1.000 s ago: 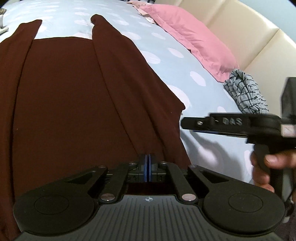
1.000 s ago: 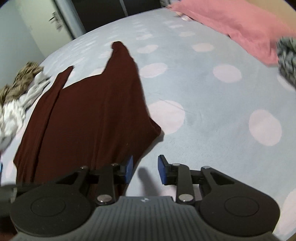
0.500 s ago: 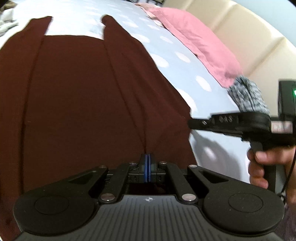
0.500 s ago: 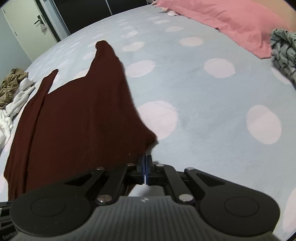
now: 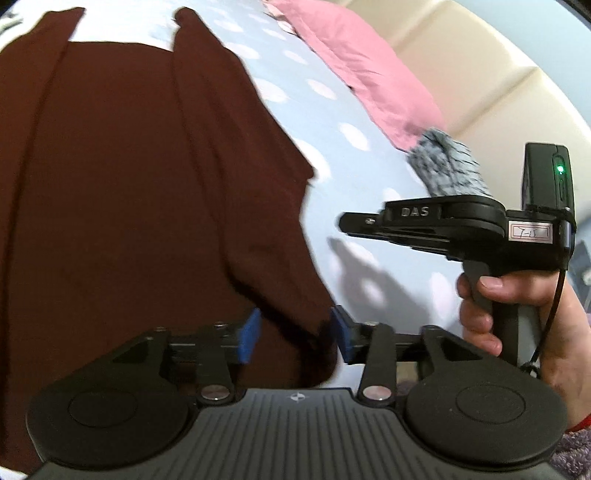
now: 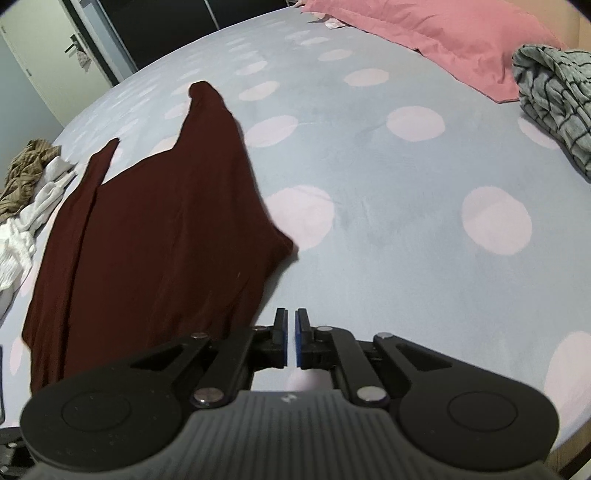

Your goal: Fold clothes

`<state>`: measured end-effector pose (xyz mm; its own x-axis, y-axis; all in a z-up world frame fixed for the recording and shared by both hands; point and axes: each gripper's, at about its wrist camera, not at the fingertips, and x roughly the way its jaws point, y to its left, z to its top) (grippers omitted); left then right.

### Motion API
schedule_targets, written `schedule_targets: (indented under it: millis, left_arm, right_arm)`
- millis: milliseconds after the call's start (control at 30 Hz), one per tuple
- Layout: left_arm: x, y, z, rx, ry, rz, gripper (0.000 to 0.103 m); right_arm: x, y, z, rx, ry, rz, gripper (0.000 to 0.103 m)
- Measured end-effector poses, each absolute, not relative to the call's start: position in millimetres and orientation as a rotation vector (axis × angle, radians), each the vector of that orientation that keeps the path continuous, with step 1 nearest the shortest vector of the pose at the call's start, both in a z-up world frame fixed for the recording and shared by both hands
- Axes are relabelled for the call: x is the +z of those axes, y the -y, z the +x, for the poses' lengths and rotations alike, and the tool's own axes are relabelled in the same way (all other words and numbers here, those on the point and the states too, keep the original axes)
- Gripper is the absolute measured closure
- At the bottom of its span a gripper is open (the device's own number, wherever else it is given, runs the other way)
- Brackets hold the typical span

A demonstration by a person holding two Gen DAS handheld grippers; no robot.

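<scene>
A dark maroon garment [image 5: 129, 177] lies spread on the light blue, white-dotted bed sheet [image 5: 332, 122]; it also shows in the right wrist view [image 6: 155, 240]. My left gripper [image 5: 295, 338] is open, its blue pads on either side of the garment's near right corner fold. My right gripper [image 6: 291, 341] has its jaws a narrow slit apart with nothing between them, just right of the garment's near edge. From the left wrist view the right gripper [image 5: 354, 225] hovers above the sheet, right of the cloth.
A pink pillow [image 6: 443, 33] lies at the bed's far right, with a grey checked garment [image 6: 554, 96] beside it. A pile of white and brown clothes [image 6: 29, 192] sits at the left edge. A cream padded headboard [image 5: 480, 74] stands behind the pillow.
My left gripper was shut on the garment's near edge and has opened. My right gripper closed at the garment's corner, then parted slightly and lifted clear to the right.
</scene>
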<state>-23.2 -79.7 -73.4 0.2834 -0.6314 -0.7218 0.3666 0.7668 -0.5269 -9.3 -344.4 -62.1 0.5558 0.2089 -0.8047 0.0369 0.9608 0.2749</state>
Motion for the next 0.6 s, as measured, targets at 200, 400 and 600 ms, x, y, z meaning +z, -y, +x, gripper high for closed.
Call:
schedule_targets:
  millis: [200, 400, 600]
  left_arm:
    - [-88, 101, -28, -0.723, -1.132, -0.308, 0.071]
    - [-100, 101, -29, -0.788, -1.150, -0.393, 0.098]
    - [-110, 113, -37, -0.802, -1.184, -0.302, 0.099]
  right_arm:
    - [-54, 342, -35, 0.154, -0.977, 0.238, 0.095]
    - [-56, 345, -49, 0.165, -0.995, 0.231, 0.095]
    - [-54, 344, -56, 0.206, -0.995, 0.235, 0.093]
